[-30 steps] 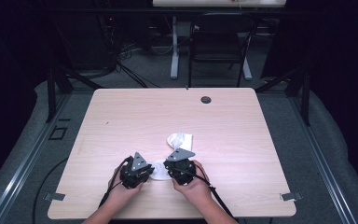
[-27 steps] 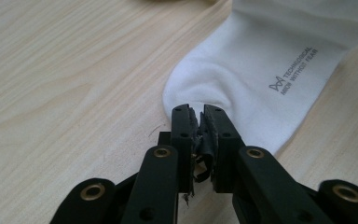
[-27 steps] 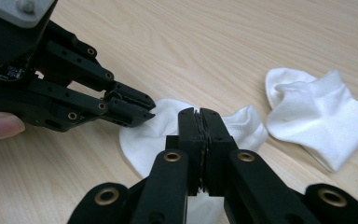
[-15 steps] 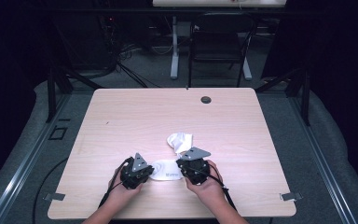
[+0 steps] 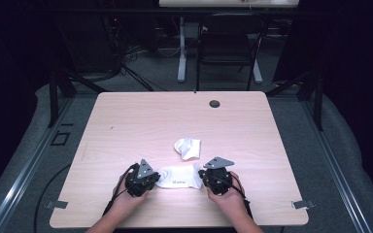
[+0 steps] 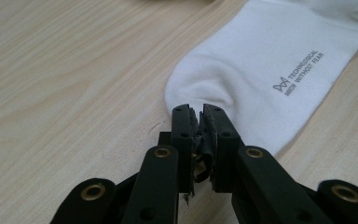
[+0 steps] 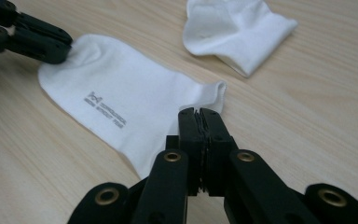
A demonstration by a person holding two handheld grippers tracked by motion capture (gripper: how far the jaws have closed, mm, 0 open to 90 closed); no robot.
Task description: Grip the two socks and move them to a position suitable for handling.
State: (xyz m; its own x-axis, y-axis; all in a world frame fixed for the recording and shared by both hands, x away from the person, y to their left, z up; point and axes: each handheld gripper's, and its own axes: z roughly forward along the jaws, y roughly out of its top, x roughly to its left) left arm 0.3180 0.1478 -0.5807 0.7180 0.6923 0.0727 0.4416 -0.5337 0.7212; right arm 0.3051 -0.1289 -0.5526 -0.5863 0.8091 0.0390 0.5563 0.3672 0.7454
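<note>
A white sock (image 5: 177,177) with small grey lettering lies flat on the wooden table (image 5: 145,116), drawn out between both grippers near the front edge. My left gripper (image 5: 156,178) pinches its rounded toe end (image 6: 191,93); its jaws have just been closing and now stand shut on the fabric edge. My right gripper (image 5: 200,175) is shut on the cuff end (image 7: 214,91). In the right gripper view the left gripper (image 7: 63,49) grips the far end of the sock (image 7: 121,102). A second white sock (image 5: 187,148), crumpled, lies just behind.
A round dark cable hole (image 5: 214,103) sits near the table's far edge. Behind the table stand a dark chair (image 5: 228,48) and a desk leg (image 5: 181,53) on grey floor. Bare wood spreads to the left, right and back.
The right gripper has moved to the right, away from the left one, and the sock between them has been pulled out longer and flatter. The left hand has kept still.
</note>
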